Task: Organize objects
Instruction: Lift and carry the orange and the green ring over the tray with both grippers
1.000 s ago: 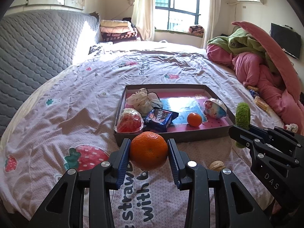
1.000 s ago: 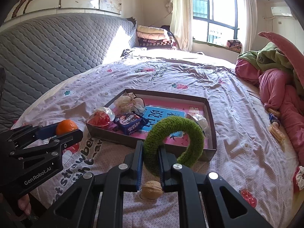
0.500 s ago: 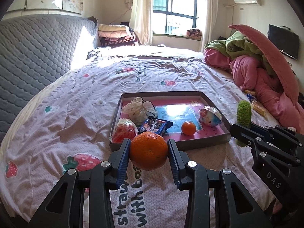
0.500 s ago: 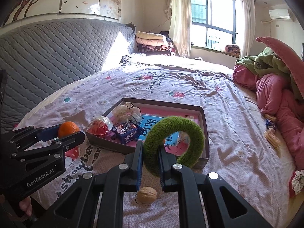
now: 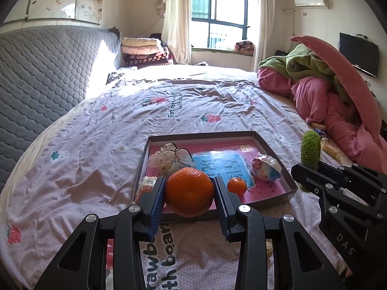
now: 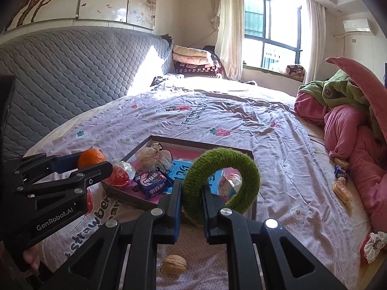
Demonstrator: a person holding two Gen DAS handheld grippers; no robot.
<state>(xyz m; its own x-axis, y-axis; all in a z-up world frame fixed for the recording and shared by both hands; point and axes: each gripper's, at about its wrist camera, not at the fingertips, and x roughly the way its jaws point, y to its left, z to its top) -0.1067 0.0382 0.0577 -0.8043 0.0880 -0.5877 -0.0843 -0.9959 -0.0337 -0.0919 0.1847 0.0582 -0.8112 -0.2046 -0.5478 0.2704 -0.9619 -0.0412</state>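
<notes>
On the bed (image 5: pixel 96 169) sits your shallow box (image 5: pixel 278 159). Your left gripper (image 5: pixel 189 192) clamps its jaws on an orange (image 5: pixel 189 191) above the box's near edge; your right gripper (image 6: pixel 191 199) pinches a green ring (image 6: pixel 241 166); a walnut (image 6: pixel 173 264) lies below.

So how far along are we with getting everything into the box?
Done: the box already holds a small orange, a snack packet and wrapped items. In hand: the left gripper grips a big orange; the right gripper pinches a green ring. Left: a walnut and snacks on the bed.
</notes>
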